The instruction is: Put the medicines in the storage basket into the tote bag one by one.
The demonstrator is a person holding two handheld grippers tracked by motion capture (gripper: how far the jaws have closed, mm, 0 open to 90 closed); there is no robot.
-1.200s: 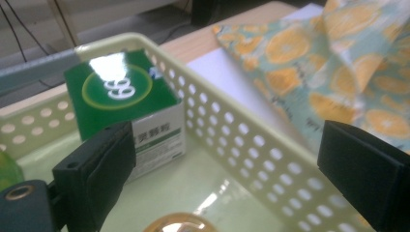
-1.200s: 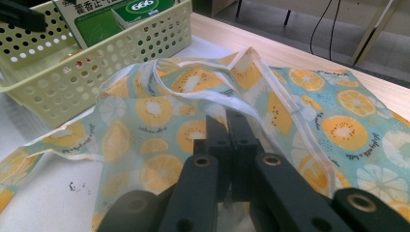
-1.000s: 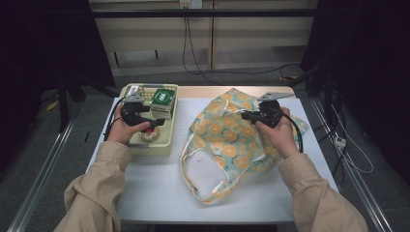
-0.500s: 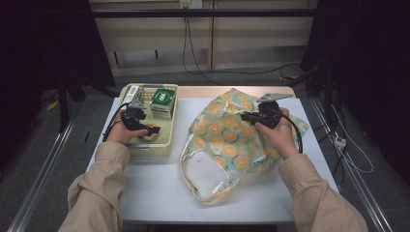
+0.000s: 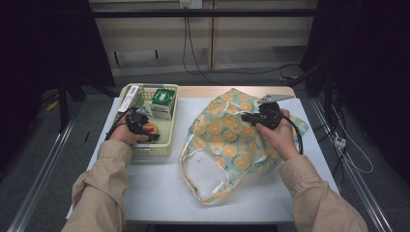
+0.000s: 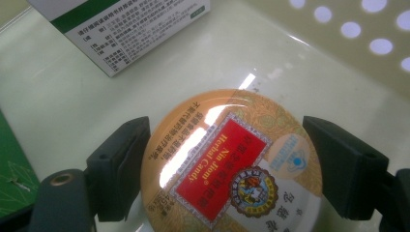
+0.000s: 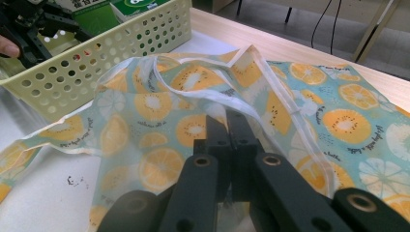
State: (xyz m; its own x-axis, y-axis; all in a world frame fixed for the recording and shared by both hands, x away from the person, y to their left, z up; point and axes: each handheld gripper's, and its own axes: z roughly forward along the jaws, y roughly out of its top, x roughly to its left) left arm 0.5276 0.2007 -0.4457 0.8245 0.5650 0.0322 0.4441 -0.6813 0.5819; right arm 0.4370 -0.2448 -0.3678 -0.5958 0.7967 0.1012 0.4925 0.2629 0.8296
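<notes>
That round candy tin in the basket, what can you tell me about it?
The candy tin is a flat, round, glossy container with a golden patterned lid, a red label reading "Herbal Candy" and a small crest. It lies lid-up on the floor of the pale perforated basket, near a white-and-green box. The left claw straddles it, jaws open at either side, not visibly pressing it.

The round candy tin (image 6: 232, 164) is gold with a red label and lies flat on the basket floor, between the open jaws of the left gripper (image 6: 227, 169). The fruit-print bag (image 7: 270, 101) is spread under the right gripper (image 7: 229, 130), its cloth pinched in the jaws.
</notes>
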